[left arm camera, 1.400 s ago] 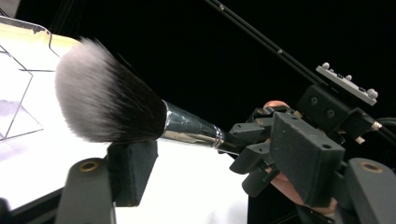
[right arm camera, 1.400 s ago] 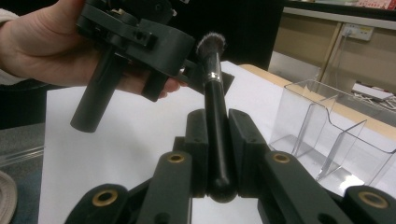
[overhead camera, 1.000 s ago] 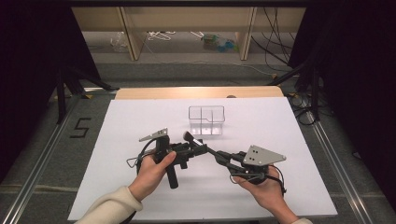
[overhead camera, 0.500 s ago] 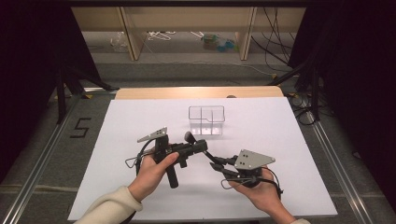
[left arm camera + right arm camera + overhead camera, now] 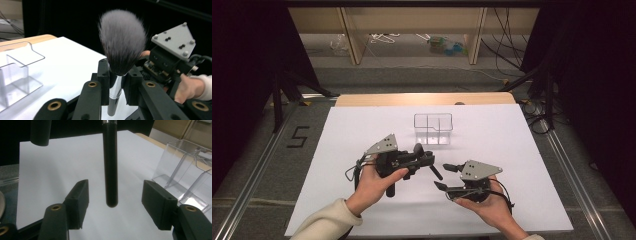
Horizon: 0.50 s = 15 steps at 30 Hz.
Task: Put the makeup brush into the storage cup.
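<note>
At the worktop (image 5: 362,130), a handover is all but done: the left gripper (image 5: 424,159) has its jaws clamped on the silver ferrule of a makeup brush (image 5: 121,47), just under the bristles, and holds it clear of the white surface, between the two hands. In the left gripper view the grey-tipped bristle head rises above the jaws; in the high view the black handle slants down toward the person. To its right, the right gripper (image 5: 447,176) has just been opening, and its jaws now stand well apart on either side of the handle (image 5: 110,165) without touching it (the brush hangs free between the pads). Beyond both, toward the far edge, a clear divided organizer (image 5: 433,128) stands upright with nothing in it that can be made out. The step in hand looks like the passing of the brush from right to left. Next, judging by the layout, the right gripper needs to draw back clear of the handle, and the left to carry the brush over the organizer, handle down, into one compartment.
</note>
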### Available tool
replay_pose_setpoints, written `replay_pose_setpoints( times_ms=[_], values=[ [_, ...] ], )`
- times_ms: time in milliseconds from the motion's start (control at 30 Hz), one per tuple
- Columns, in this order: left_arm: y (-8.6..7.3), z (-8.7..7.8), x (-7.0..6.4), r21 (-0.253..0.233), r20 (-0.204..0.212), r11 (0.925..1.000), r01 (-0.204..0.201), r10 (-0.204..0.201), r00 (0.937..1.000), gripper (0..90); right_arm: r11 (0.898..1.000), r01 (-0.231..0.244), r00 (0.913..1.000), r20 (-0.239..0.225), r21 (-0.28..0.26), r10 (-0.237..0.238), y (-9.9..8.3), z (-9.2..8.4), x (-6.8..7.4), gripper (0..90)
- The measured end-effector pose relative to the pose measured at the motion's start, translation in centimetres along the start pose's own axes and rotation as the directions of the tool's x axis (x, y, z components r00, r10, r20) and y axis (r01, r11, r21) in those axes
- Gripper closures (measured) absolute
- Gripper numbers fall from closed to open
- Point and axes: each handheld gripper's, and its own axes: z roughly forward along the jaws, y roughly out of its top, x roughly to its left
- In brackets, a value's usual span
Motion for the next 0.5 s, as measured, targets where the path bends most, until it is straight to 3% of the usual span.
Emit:
replay_pose_setpoints(
  times_ms=[233,367,500],
  values=[
    [0.3,0.0,-0.6,0.054,-0.056,0.9955,-0.078,0.081,0.9951,77.2,1.0,-0.004,1.0,-0.008,0.014,0.004,0.0,0.0,0.0,37.4],
    [0.5,0.1,-1.1,0.09,-0.081,0.9877,-0.128,0.135,0.9876,77.2,1.0,-0.002,1.0,-0.006,0.012,0.003,0.0,0.0,-0.1,37.0],
    [0.5,0.4,-1.5,0.128,-0.096,0.9811,-0.145,0.158,0.9828,77.2,1.0,0.0,1.0,0.003,-0.001,0.0,0.0,0.1,0.0,36.8]
  ],
)
